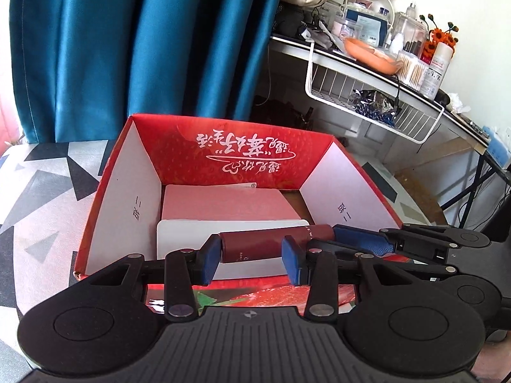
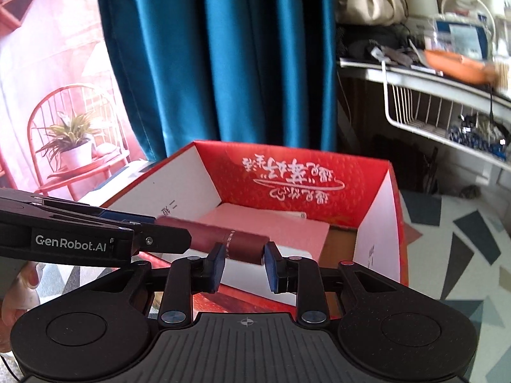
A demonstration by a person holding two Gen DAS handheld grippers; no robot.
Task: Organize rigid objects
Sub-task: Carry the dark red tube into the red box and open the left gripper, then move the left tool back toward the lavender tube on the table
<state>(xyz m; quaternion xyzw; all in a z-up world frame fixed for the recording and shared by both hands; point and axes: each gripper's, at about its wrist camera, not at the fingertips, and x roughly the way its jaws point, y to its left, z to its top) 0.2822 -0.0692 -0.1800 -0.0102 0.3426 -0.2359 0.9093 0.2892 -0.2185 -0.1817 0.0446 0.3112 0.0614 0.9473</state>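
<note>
Left wrist view looks into an open red cardboard box (image 1: 220, 150) standing on a tabletop (image 1: 41, 185) patterned with grey and black triangles, near its far edge by a teal curtain (image 1: 143, 38). White boxes (image 1: 223, 210) cover most of the box floor; a bare strip remains along its right wall. Both grippers point downward over the near rim. A dark red tube (image 1: 255, 244) lies crosswise above it, the left gripper (image 1: 252, 260) clamped on one end, the right gripper (image 2: 242, 263) on the other. A cluttered shelf (image 1: 367, 60) stands right.

Both claws, left (image 1: 252, 260) and right (image 1: 357, 239), grip a maroon tube (image 1: 274, 242) above the red box (image 1: 223, 156).
</note>
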